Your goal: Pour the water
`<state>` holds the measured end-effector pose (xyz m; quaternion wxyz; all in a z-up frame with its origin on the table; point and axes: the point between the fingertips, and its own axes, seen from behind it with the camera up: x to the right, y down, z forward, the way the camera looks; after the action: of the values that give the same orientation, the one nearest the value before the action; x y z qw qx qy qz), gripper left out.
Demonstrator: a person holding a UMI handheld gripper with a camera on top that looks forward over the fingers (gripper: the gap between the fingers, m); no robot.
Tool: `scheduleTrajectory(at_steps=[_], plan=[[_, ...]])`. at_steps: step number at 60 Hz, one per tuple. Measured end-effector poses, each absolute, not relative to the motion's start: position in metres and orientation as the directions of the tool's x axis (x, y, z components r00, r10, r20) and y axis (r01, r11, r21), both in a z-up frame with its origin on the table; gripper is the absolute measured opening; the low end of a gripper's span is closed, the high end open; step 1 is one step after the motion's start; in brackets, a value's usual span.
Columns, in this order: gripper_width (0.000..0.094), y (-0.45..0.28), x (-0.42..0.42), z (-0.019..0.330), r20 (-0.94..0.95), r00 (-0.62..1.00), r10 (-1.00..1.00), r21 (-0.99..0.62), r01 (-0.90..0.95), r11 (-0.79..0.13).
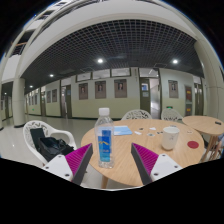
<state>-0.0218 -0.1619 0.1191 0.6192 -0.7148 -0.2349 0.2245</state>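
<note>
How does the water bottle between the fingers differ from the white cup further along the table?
The water bottle is tall, slim and clear with a blue label and cap; the white cup is short, wide and opaque. The bottle is capped; the cup is open at the top. The bottle stands between the tool's open fingers with gaps at both sides; the cup stands beyond them, off to the right. Both stand upright on the round wooden table.
</note>
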Motion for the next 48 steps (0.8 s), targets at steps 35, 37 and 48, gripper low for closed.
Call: scheduleTrajectory(at_steps=[35, 37, 48], plan=[[0.0353, -0.071, -0.122, 0.092, -0.041, 0.818, 0.574, -0.991, 0.042, -0.129], [0.0326, -0.075, -0.124, 0.093, -0.052, 0.811, 0.583, -0.991, 0.032, -0.133], [0.0308, -0.042, -0.112, 0.129, -0.307, 0.765, 0.566, -0.947, -0.189, -0.259]])
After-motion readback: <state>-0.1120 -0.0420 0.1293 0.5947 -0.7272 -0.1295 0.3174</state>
